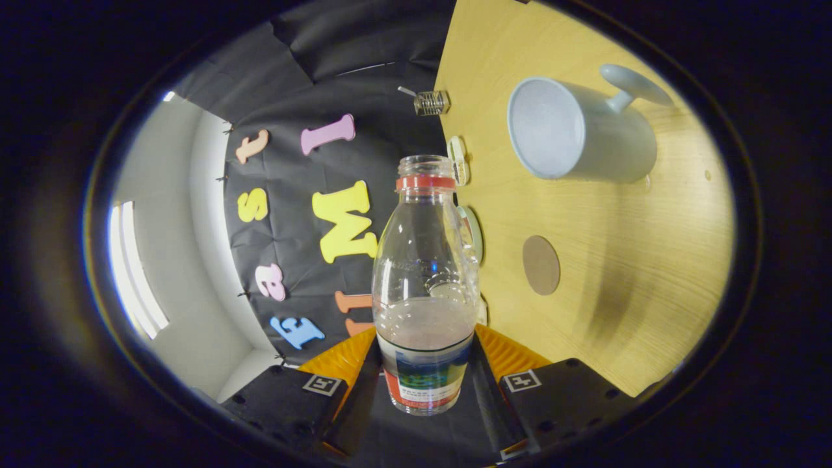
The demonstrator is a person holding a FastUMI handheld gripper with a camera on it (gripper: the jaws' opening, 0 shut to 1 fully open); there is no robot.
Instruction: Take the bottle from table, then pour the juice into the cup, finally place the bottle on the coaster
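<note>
Leftmost, beyond the gripper (426,374), a pale room wall (162,260) with a bright strip of window or light (133,273) curves away, too washed out to tell which. Next to it hangs the booth's black cloth wall (364,84), creased and pinned at its edge.

Centred between the two fingers (338,361) stands the clear plastic bottle (426,279), its lower labelled part clamped from both sides, so the gripper is holding it. Its mouth is uncapped, with a red ring around the neck, and a pinkish juice fills roughly the lower third; the bottle's very base is hard to make out against the dark gripper body. The whole scene appears rolled sideways, so the wooden table (650,273) rises like a wall to the right of the bottle.

Along the table's near edge, partly hidden behind the bottle's neck and shoulder, sit two small pale round objects (459,159) that cannot be identified. Higher along that edge is a small clear glass jar-like item (432,102), too small to name with certainty.

Farther right, a round brown coaster (541,264) lies flat on the table, well apart from the bottle. Beyond the bottle's mouth and to the right sits a pale blue-grey cup (578,133) with a handle, its open mouth facing the camera and its inside looking empty. A soft dark shadow smears the wood near the coaster.
</note>
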